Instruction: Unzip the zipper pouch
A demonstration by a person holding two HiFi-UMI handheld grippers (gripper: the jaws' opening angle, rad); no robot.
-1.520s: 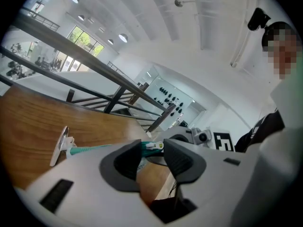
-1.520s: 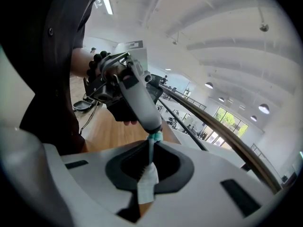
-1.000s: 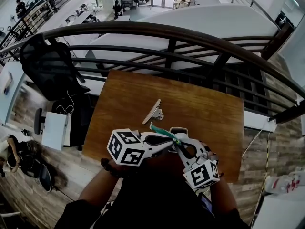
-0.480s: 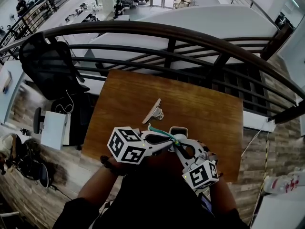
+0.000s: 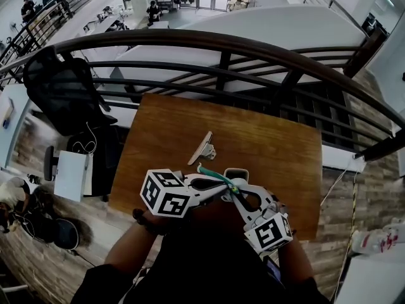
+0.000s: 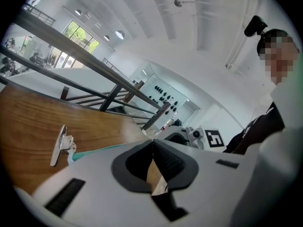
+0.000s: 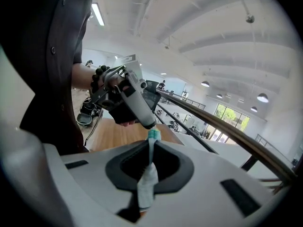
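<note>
A slim teal zipper pouch (image 5: 215,176) hangs above the wooden table (image 5: 272,144) between my two grippers. My right gripper (image 5: 236,194) is shut on its pale fabric (image 7: 147,178), which runs up between the pads to a teal end (image 7: 153,135). My left gripper (image 5: 229,189) comes in from the left. Its jaws have just been closing and now meet at their tips (image 6: 152,142). In the right gripper view the left gripper (image 7: 147,123) touches that teal end. I cannot tell whether it pinches anything. A teal edge (image 6: 94,150) shows under its left jaw.
A metal clip (image 5: 204,148) lies on the table beyond the pouch, also seen in the left gripper view (image 6: 60,144). A dark curved railing (image 5: 221,43) runs behind the table's far edge. A black chair (image 5: 63,87) stands to the left. The person's arms fill the near side.
</note>
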